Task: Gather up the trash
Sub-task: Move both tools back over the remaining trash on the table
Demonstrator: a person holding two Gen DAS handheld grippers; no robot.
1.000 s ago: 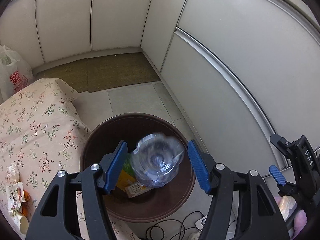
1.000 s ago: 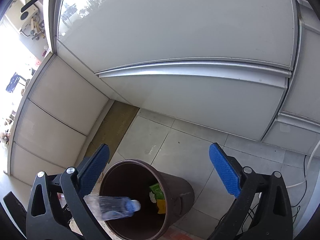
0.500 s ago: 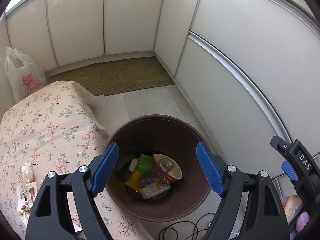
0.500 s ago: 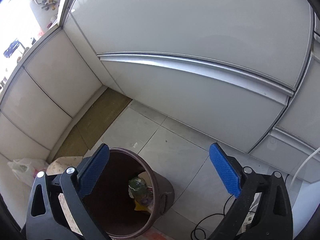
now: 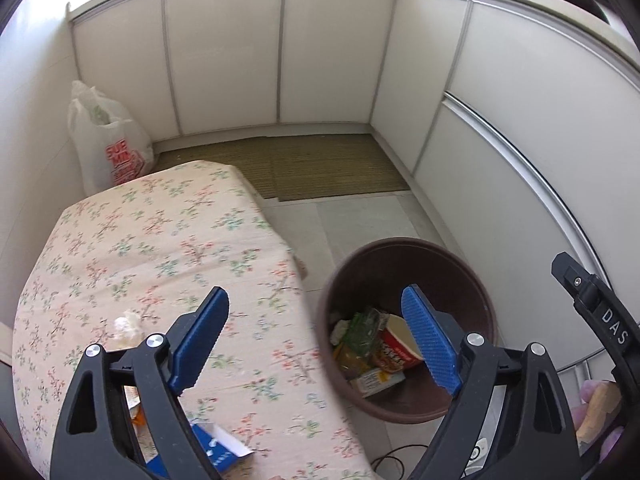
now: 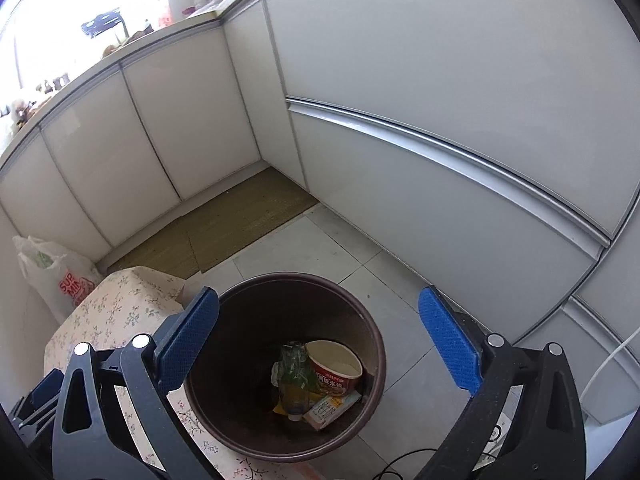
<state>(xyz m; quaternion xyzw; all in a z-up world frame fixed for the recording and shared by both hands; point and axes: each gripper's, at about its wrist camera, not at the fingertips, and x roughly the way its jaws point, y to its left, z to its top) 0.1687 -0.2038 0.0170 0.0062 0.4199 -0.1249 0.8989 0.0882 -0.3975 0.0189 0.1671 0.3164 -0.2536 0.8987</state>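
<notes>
Now, with the left tongs [image 5: 316, 344] opening empty and the right tongs [image 6: 320, 344] apart over the bin [image 6: 376, 340], aim squarely at the crumpled scrap [image 5: 127, 323] on the counter [image 5: 160, 232].

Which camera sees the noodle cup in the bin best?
The right wrist view: it looks straight down into the brown bin, so the noodle cup shows its open top and red side. In the left wrist view the cup is partly hidden behind a blue pad.
</notes>
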